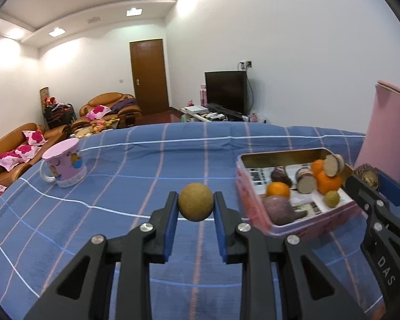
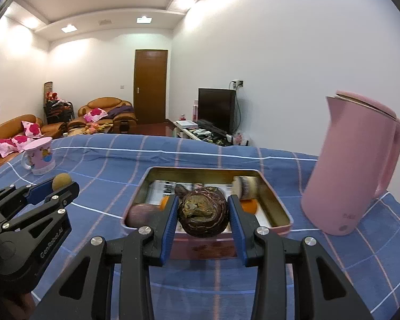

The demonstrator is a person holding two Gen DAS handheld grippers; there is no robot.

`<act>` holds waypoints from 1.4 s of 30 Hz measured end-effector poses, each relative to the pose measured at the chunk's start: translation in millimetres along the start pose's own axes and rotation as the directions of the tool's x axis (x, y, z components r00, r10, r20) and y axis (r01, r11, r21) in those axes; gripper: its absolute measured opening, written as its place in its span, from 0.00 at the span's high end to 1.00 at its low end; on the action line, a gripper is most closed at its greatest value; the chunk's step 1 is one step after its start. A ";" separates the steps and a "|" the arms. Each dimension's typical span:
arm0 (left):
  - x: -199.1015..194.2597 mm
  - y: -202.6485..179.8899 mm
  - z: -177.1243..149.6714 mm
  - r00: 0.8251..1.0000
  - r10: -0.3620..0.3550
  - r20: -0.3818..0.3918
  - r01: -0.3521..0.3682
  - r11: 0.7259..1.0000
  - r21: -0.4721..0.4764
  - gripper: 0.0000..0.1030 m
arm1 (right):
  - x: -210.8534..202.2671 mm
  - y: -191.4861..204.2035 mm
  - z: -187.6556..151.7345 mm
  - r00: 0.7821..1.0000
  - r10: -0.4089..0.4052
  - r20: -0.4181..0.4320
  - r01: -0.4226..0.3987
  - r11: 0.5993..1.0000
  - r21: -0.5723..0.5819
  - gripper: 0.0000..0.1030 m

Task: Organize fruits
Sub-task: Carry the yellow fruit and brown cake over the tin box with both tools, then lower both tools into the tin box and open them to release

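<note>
A: Progress? Pink tin (image 1: 256, 210) on the blue-checked desk (image 1: 120, 186) already loaded: oranges, cut pieces, a purple fruit.

B: Not finished. Left claw (image 1: 196, 205) clenched on a round tan fruit (image 1: 196, 205), held above the cloth beside the tin. Right claw (image 2: 203, 217) clamped on a dark wrinkled fruit (image 2: 203, 217) over the tin's near edge.

A: Both probably bound for the tin.

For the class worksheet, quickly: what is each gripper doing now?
Left gripper: closed on round tan-brown fruit.
Right gripper: closed on dark maroon wrinkled fruit.
</note>
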State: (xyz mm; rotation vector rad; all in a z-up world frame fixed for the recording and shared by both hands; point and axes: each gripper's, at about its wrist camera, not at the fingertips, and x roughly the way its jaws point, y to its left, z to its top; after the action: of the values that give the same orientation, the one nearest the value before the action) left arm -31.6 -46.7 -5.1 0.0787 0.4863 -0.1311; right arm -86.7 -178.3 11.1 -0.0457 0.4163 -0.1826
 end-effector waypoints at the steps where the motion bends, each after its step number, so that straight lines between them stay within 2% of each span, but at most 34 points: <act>1: 0.0 -3.6 -0.2 1.000 -0.005 -0.002 0.005 1.000 0.002 0.73 | -0.1 -4.5 -0.4 1.000 -0.008 0.001 0.008 1.000 0.002 0.62; 19: 4.3 -64.6 4.7 0.995 -0.099 -0.020 0.100 0.994 0.048 0.73 | 3.4 -62.1 -0.9 0.994 -0.110 0.001 0.110 0.994 0.028 0.62; 29: 12.4 -86.0 13.7 0.990 -0.138 -0.017 0.139 0.989 0.046 0.73 | 8.3 -75.2 3.2 0.991 -0.131 0.002 0.131 0.989 0.063 0.62; 42: 28.1 -108.3 34.8 0.980 -0.201 -0.006 0.201 0.980 -0.004 0.73 | 18.1 -85.9 16.5 0.989 -0.148 0.018 0.145 0.984 0.107 0.61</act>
State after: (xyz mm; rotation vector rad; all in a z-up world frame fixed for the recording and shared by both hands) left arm -6.6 -160.4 7.6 0.0260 0.5001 -0.3286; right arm -78.1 -265.9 26.0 0.0248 0.3774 -0.3485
